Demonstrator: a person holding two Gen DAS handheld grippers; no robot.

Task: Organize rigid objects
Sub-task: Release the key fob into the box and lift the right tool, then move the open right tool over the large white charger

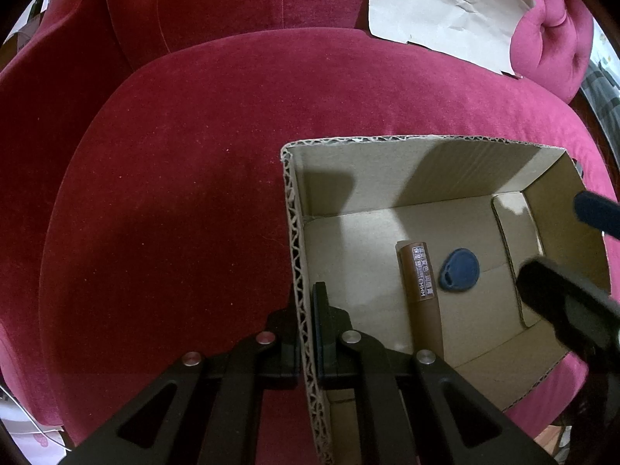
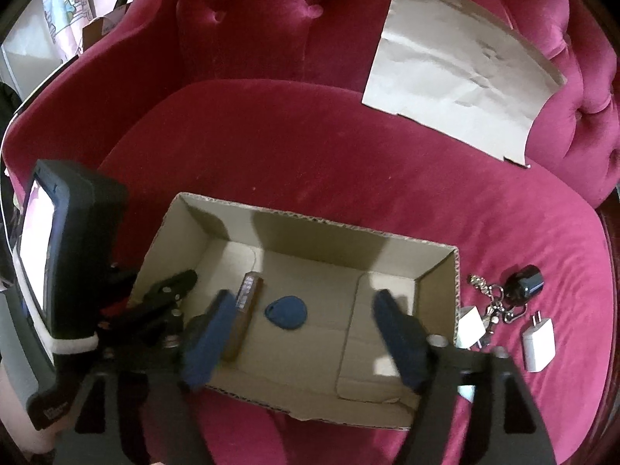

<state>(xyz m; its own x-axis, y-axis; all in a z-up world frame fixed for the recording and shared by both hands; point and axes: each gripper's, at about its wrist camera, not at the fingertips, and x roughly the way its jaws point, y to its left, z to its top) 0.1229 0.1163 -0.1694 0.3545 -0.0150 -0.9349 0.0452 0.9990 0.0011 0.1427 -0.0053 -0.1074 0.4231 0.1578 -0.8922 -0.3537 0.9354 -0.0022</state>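
**A crimson velvet armchair fills the room's view**

A deep pink-red velvet armchair (image 2: 271,147) takes up nearly everything, its broad rounded seat cushion (image 1: 193,201) plush and slightly dusty. The buttoned backrest (image 2: 248,11) rises behind, with tufted arms curving round on both sides. A creased sheet of pale paper (image 2: 457,81) leans where seat meets back on the right. Beyond the chair's left edge, a light wall with a cartoon-printed hanging (image 2: 66,4) shows. Light falls from above, casting soft shadows.

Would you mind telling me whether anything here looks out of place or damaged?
Nothing looks damaged. Four items lie outside the cardboard box on the sofa cushion: two white chargers, a keyring and a small black object. Only the brown tube and blue fob are inside.
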